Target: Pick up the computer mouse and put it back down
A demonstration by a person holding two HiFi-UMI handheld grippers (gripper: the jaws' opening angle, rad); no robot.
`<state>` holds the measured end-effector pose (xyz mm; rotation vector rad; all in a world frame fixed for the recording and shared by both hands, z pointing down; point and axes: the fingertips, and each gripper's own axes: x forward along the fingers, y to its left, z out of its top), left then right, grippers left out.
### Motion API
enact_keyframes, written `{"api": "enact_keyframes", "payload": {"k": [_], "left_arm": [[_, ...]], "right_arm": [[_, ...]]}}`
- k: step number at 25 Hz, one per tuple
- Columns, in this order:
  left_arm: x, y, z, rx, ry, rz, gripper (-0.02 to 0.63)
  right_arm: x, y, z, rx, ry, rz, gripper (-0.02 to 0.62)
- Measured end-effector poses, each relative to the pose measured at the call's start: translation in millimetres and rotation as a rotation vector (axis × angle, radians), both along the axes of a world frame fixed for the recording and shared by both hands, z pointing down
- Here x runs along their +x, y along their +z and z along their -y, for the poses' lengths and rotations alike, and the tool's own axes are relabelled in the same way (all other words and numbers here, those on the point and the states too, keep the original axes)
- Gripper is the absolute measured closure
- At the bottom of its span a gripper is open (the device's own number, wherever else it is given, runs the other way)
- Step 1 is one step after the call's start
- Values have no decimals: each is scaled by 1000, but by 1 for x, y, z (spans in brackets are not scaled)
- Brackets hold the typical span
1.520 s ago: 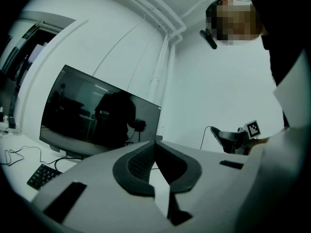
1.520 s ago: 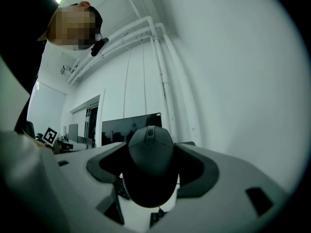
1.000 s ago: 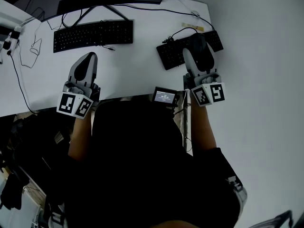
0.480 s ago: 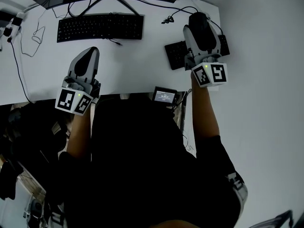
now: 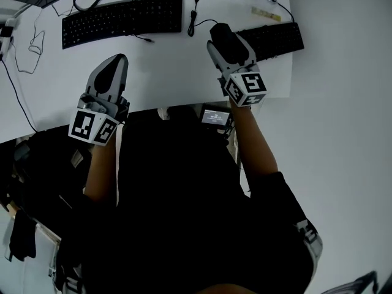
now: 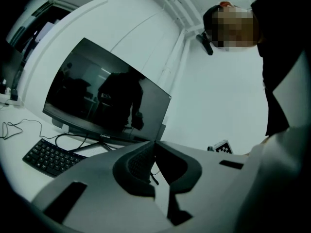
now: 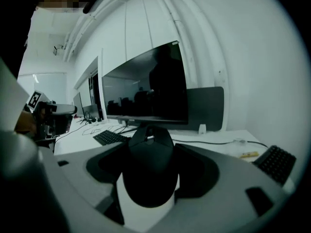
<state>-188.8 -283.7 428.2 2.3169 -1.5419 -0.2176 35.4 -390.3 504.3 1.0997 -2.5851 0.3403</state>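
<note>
Mouse (image 7: 148,171) lengthwise in right tongs (image 7: 149,144); nose toward monitor (image 7: 146,89)

Dark top (image 5: 177,188), with grey left gripper (image 5: 117,61) and right gripper (image 5: 222,37) (black-and-white marker cubes (image 5: 93,127)).

My white desk (image 5: 171,72) carries a black keyboard (image 5: 122,18) at its far left. A second black keyboard (image 5: 272,38) lies tilted at the far right, with a yellowish strip (image 5: 265,12) just beyond it. Between the two, a black cable (image 5: 195,14) ends in a plug. A thin pale cord (image 5: 32,49) loops at the left. A small lit screen (image 5: 215,116) shows at the desk's near edge. A dark monitor (image 7: 146,89) stands at the back.
</note>
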Motion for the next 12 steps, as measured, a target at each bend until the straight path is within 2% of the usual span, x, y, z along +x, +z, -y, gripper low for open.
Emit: {"api": "enact_keyframes", "payload": {"k": [6, 12], "left_arm": [[29, 37, 5, -77, 109, -34, 611], [56, 75, -1, -146, 227, 4, 611]], "right_arm": [[5, 51, -28, -82, 20, -65, 285], [10, 98, -64, -193, 52, -109, 285]]}}
